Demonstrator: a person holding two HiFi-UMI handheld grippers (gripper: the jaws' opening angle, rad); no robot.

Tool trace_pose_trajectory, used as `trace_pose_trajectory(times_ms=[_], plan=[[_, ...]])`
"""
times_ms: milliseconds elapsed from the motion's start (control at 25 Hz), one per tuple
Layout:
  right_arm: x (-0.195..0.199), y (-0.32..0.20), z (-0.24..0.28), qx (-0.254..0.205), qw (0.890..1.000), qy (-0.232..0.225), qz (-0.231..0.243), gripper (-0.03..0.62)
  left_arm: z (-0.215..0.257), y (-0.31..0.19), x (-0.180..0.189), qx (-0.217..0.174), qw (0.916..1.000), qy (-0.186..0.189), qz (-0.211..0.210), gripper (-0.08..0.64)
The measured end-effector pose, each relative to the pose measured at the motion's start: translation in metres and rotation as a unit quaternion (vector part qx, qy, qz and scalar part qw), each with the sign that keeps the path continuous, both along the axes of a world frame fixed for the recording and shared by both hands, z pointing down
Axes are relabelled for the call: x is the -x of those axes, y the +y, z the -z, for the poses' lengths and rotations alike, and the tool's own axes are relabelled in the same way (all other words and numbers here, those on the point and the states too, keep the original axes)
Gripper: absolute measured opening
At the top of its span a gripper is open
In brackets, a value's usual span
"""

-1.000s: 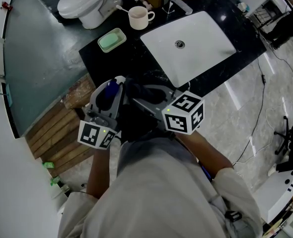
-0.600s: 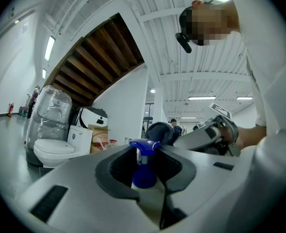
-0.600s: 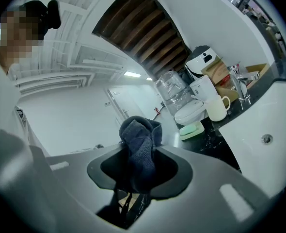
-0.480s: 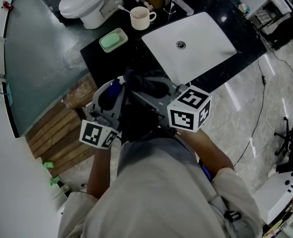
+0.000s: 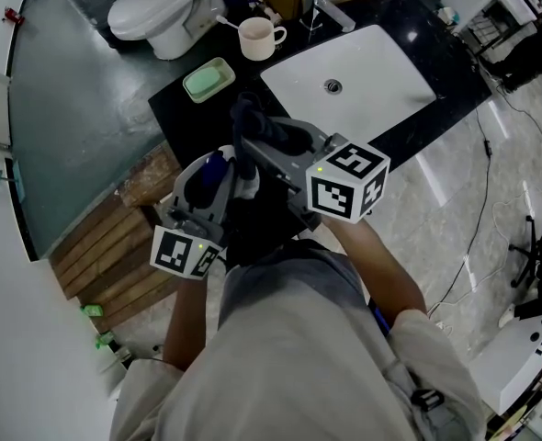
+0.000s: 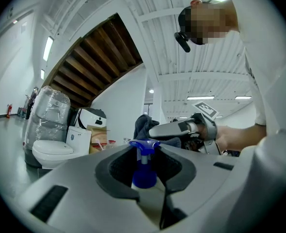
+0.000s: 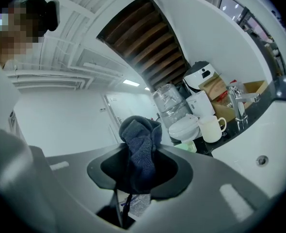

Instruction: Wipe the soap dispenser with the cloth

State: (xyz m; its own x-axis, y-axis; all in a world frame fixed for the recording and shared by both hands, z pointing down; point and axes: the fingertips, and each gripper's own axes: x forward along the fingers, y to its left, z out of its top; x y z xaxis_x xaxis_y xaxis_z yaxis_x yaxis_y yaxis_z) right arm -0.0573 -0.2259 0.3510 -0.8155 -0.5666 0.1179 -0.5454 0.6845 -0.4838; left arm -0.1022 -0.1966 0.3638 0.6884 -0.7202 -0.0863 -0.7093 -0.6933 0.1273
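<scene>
My left gripper (image 5: 218, 175) is shut on the soap dispenser (image 5: 204, 175), a bottle with a blue pump top. In the left gripper view the blue pump (image 6: 144, 165) stands upright between the jaws of the left gripper (image 6: 144, 154). My right gripper (image 5: 260, 143), with its marker cube, is shut on a dark blue-grey cloth (image 5: 253, 122). The cloth bunches up just beyond the dispenser's top. In the right gripper view the cloth (image 7: 141, 147) sticks up out of the right gripper (image 7: 139, 163), and a clear labelled bottle (image 7: 139, 204) shows below it. Whether the cloth touches the dispenser I cannot tell.
Ahead lies a black counter (image 5: 220, 110) with a white sink basin (image 5: 381, 62), a faucet (image 5: 324, 3), a cream mug (image 5: 256, 37) and a green soap dish (image 5: 207, 79). A white toilet (image 5: 156, 7) stands beyond. Wooden slats (image 5: 115, 246) lie to the left.
The right gripper with the cloth has moved up the picture, toward the counter, past the dispenser's top. The left gripper and the dispenser have stayed put.
</scene>
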Motion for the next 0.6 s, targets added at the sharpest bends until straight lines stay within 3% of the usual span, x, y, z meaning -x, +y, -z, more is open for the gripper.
trace_pose_trajectory(times_ms=[240,600], plan=[[0.014,0.0,-0.018,0.012,1.0,0.015,0.019,0.11,0.0,-0.002,0.005,0.003,0.9999,0.01,0.003,0.091],[0.02,0.001,-0.035,0.01,0.999,0.04,0.009,0.11,0.001,-0.002,0.013,0.003,0.9997,0.023,0.006,0.091]])
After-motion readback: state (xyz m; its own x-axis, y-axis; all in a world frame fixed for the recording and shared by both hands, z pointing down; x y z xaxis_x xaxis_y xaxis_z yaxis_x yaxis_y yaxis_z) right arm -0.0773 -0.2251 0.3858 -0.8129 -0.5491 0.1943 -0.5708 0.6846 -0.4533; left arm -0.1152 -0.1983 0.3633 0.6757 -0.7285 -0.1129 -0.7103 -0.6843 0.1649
